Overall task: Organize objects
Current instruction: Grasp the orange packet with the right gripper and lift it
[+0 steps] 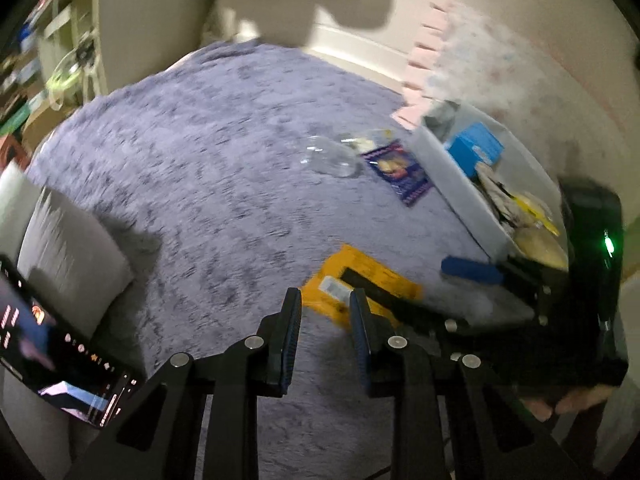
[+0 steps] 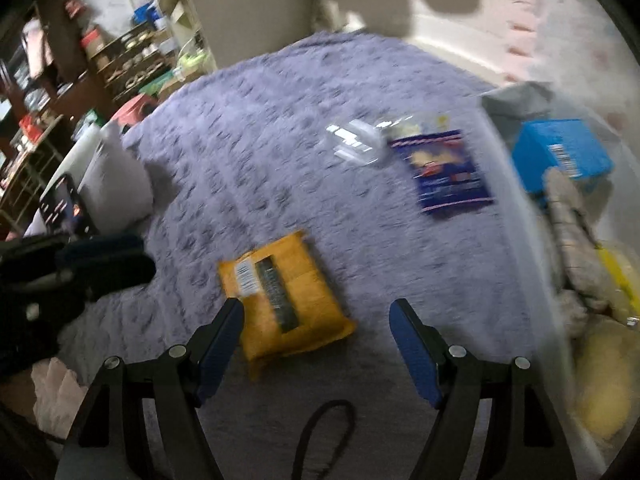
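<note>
A yellow padded package [image 2: 288, 296] with a white label lies on the purple rug [image 2: 280, 140]. My right gripper [image 2: 318, 308] hovers over its near end, jaws wide open, touching nothing. The left wrist view shows my left gripper [image 1: 325, 312] with a narrow gap between its blue pads and nothing in it. The yellow package [image 1: 372, 280] lies just beyond it, under the right gripper [image 1: 396, 276]. Farther off lie a dark blue snack packet [image 2: 448, 168] and a clear plastic container [image 2: 356, 140]. The left gripper [image 2: 136, 256] shows dark at the right wrist view's left edge.
A pale storage bin [image 1: 452, 172] on the right holds a blue box [image 2: 560, 152], cloth and yellow items. A grey cushion [image 2: 116, 176] and a lit phone [image 1: 60, 356] sit at the left. Cluttered shelves [image 2: 60, 80] stand beyond the rug. A black strap loop [image 2: 328, 428] lies near me.
</note>
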A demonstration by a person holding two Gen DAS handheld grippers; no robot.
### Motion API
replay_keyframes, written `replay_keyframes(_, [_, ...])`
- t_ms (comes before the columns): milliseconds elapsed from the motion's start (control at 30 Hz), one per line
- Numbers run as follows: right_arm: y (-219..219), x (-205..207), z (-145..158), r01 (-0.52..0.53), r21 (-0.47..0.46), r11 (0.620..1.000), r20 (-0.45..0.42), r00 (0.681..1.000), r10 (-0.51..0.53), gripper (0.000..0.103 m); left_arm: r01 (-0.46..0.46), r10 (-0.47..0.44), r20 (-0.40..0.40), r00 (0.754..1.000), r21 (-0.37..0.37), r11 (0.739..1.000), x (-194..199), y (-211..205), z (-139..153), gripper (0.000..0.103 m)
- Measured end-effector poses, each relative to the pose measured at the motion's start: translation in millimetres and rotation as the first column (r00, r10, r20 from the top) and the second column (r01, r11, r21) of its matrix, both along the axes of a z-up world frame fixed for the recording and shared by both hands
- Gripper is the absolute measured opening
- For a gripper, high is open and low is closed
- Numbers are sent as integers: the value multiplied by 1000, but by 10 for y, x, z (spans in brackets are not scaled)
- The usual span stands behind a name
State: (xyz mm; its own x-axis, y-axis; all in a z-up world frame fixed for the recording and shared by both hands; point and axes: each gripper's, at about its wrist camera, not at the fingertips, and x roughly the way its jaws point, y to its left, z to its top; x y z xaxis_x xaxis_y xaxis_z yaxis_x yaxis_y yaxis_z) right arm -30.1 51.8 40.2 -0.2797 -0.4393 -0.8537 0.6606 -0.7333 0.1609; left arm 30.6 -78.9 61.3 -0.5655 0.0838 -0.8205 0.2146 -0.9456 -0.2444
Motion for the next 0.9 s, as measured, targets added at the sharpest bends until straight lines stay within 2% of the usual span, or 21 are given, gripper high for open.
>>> replay_keyframes(167, [-153, 45, -95, -60, -21, 998, -80, 995, 58, 74, -61, 59, 46, 997, 45, 997, -104, -69, -174, 23])
replay_keyframes(233, [-243, -8, -194, -101, -14, 995, -66, 993, 99, 74, -68, 65, 53, 997, 61, 996, -133, -62, -216, 23])
replay_keyframes(333, [-311, -73, -483, -118, 61, 991, 25, 993, 116, 76, -70, 67, 50, 996, 56, 996, -158, -33, -228, 23])
replay_keyframes(367, [-313, -74, -509, -119, 71, 990, 26, 993, 118, 78, -65, 62, 45, 997, 56, 996, -160, -21, -216, 23])
replay_keyframes(467, [-348, -31, -481, -129, 135, 982, -15, 991, 132, 73, -44, 43, 30, 999, 57, 997, -166, 23, -191, 23])
replay_keyframes(700, [-178, -197, -429, 14, 124, 992, 17, 1000, -16, 72, -20, 19, 3, 1000, 47, 999, -223, 106, -152, 23])
replay_keyframes(900, [239, -428, -225, 223, -49, 974, 103, 971, -217, 72, -16, 16, -9, 1000, 37, 999, -261, 166, -145, 23])
